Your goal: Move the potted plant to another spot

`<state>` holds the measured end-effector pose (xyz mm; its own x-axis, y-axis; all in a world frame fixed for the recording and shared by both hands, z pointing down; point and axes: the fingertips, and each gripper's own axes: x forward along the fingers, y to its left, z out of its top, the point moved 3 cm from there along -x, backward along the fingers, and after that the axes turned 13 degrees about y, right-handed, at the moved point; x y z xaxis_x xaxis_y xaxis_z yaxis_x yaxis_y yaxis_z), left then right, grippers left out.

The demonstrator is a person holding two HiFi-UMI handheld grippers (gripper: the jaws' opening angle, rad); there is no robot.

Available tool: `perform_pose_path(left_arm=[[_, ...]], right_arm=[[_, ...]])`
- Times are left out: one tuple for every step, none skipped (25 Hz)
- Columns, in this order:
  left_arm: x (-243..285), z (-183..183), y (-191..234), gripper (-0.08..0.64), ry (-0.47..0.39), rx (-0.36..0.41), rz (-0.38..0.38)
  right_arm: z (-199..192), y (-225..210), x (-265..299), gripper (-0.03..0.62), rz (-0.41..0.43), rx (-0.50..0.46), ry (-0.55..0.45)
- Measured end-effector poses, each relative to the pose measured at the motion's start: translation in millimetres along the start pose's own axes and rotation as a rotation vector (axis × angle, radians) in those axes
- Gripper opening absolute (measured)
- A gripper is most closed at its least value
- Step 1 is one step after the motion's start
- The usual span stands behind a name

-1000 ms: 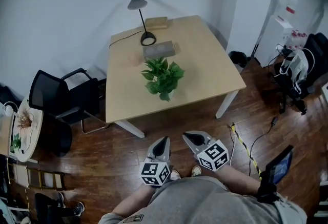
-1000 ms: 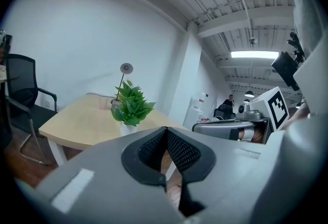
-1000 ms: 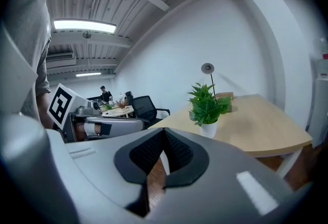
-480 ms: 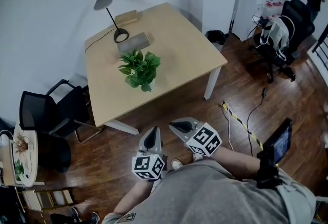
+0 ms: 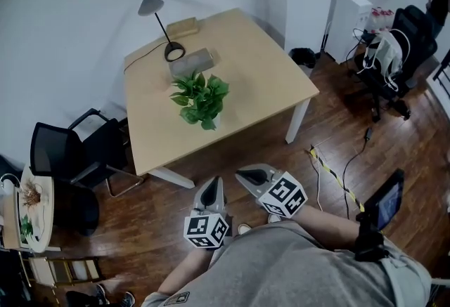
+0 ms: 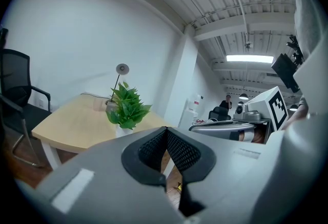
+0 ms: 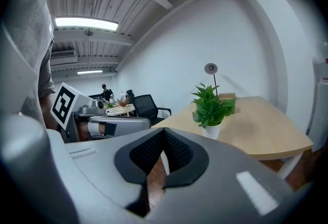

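A potted plant (image 5: 200, 99) with green leaves in a small white pot stands near the middle of a light wooden table (image 5: 260, 81). It shows in the left gripper view as the plant (image 6: 125, 109) and in the right gripper view as the plant (image 7: 209, 108). My left gripper (image 5: 211, 191) and right gripper (image 5: 251, 175) hover over the wood floor short of the table's near edge, well apart from the plant. Both are shut with nothing between their jaws; the left gripper (image 6: 166, 129) and right gripper (image 7: 165, 131) tips meet.
A desk lamp (image 5: 160, 22), a grey box (image 5: 191, 62) and a wooden box (image 5: 182, 27) sit behind the plant. A black chair (image 5: 74, 157) stands left of the table. A yellow-black cable (image 5: 330, 172) lies on the floor at right, with an office chair (image 5: 397, 53) beyond.
The head view has shifted, so the table and plant sit a little differently in the picture. Both grippers have stayed shut and in about the same place before the person.
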<state>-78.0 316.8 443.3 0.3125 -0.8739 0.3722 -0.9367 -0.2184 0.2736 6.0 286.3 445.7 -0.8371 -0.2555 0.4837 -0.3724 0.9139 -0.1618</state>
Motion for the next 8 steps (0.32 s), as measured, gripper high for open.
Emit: perform_pose_path(left_arm=[[1.6,1.3,0.7,-0.006,-0.004,0.001,0.000],[3.3,2.7,1.2,-0.006,-0.007,0.001,0.000],[4.7,4.0,1.3,-0.006,-0.010,0.001,0.000],[5.7,5.1,1.2,-0.006,-0.011,0.001,-0.001],[6.3,6.2,0.8,-0.006,-0.011,0.003,-0.003],[6.5,7.3,0.1,-0.006,-0.011,0.006,-0.005],[6.7,8.5,-0.9,-0.006,-0.012,0.009,-0.007],[6.8,9.8,-2.0,-0.006,-0.013,0.012,-0.010]], right_arm=[[1.1,-1.6,1.2,0.006,0.001,-0.003,0.000],[2.2,-3.3,2.3,0.006,0.001,-0.006,-0.001],[3.4,-4.8,3.0,0.006,0.001,-0.008,-0.001],[4.5,-5.9,3.3,0.006,0.000,-0.009,-0.003],[5.6,-6.3,3.3,0.006,-0.001,-0.009,-0.004],[6.8,-6.4,3.0,0.006,-0.002,-0.009,-0.007],[7.9,-6.3,2.4,0.006,-0.002,-0.009,-0.010],[9.2,-6.1,1.8,0.006,-0.003,-0.010,-0.013]])
